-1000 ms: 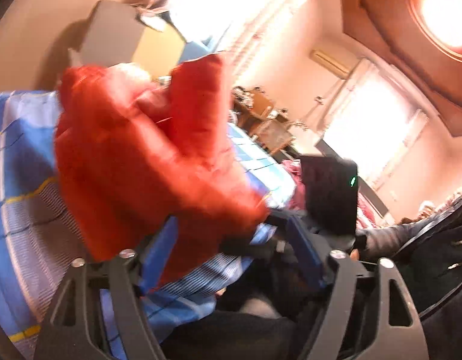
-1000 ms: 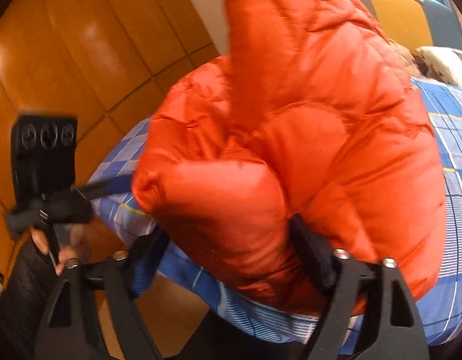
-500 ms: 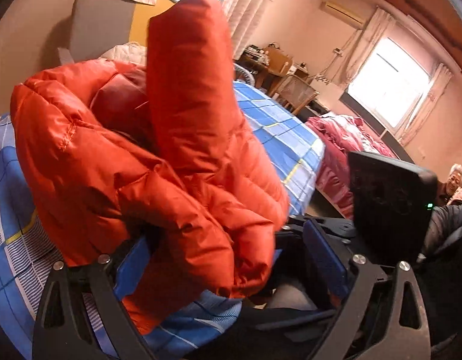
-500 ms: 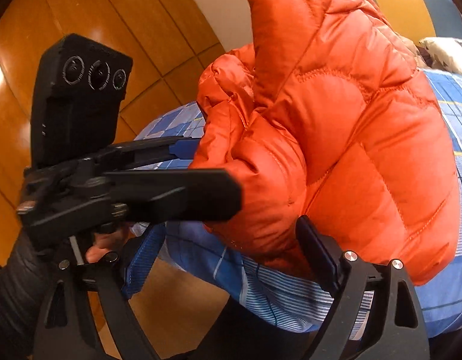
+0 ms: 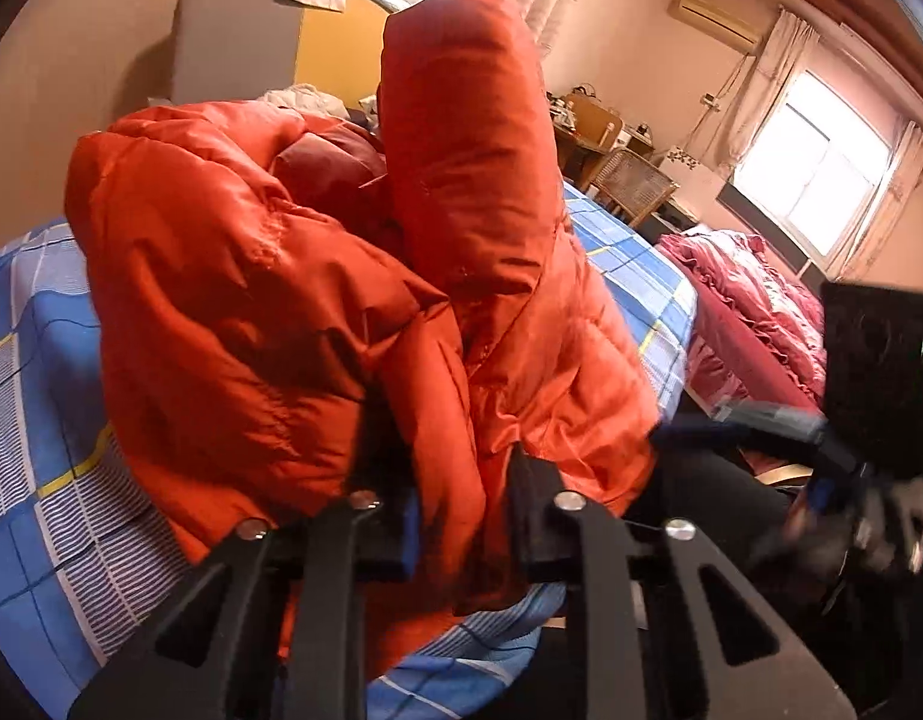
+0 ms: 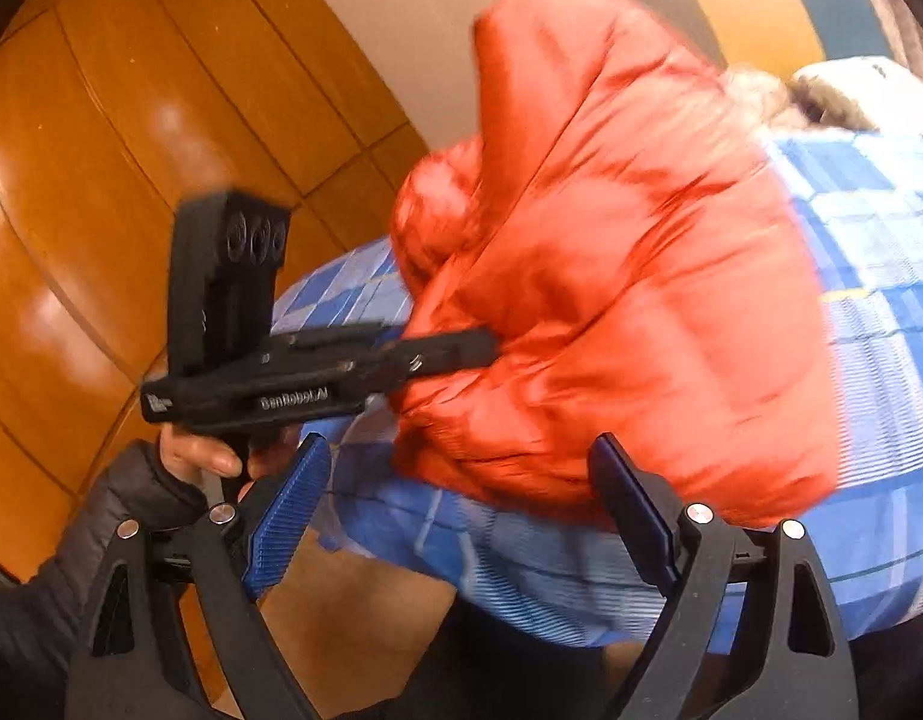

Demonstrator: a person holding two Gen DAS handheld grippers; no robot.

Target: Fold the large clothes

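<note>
On the near edge of a bed spread with a blue checked sheet (image 5: 35, 396), an orange down jacket (image 5: 269, 300) sits bunched in a puffy heap, one padded section standing upright toward twelve o'clock. The left claw (image 5: 461, 516) has just been closing and now pinches a fold of the jacket's lower edge between its jaws, fabric bulging to either side. The right claw (image 6: 461, 516) hangs released at about four o'clock from the heap, jaws wide, blue pads (image 6: 293, 504) clear of the cloth and nothing between them; a person's hand (image 6: 203, 456) in a dark sleeve steadies the left tool. A second bed with pink bedding (image 5: 755, 300) lies well apart, at three o'clock. The step in hand appears to be securing a hem before spreading the garment. Doing it well likely means catching a matching edge with the free claw, lifting both together so the slippery filling falls flat, and keeping the upright section from toppling off the bed's edge.
</note>
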